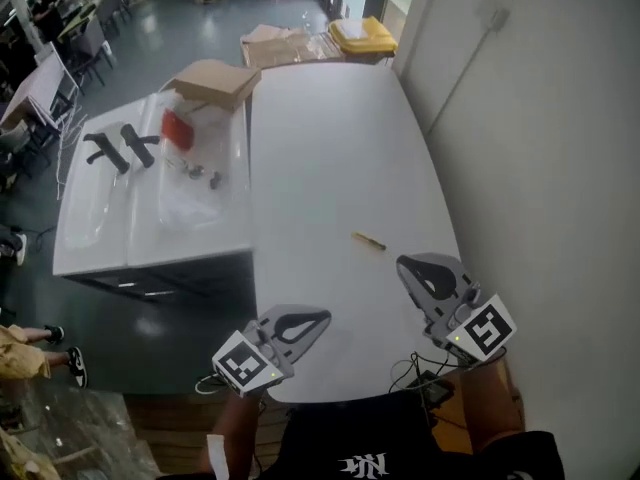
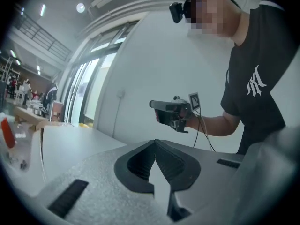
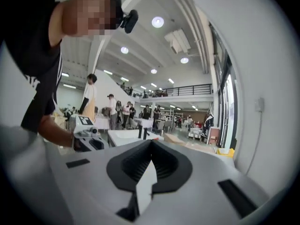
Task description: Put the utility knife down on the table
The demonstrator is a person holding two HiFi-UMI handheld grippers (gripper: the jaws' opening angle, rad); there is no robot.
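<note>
The utility knife (image 1: 368, 241), slim and yellow, lies flat on the white table (image 1: 330, 148), towards its near right side. My right gripper (image 1: 402, 263) hovers just below and right of the knife, shut and empty, a short gap from it. My left gripper (image 1: 325, 317) is at the table's near edge, also shut with nothing in it. In the left gripper view its jaws meet at the tip (image 2: 155, 141), and the right gripper (image 2: 153, 104) shows beyond, held in a hand. In the right gripper view the closed jaws (image 3: 151, 142) hide the knife.
A second white table on the left carries a cardboard box (image 1: 215, 80), a red item (image 1: 176, 128), two black handles (image 1: 122, 146) and a clear plastic bag (image 1: 195, 188). A yellow bin (image 1: 362, 36) stands beyond the far end. A wall (image 1: 540, 168) runs along the right.
</note>
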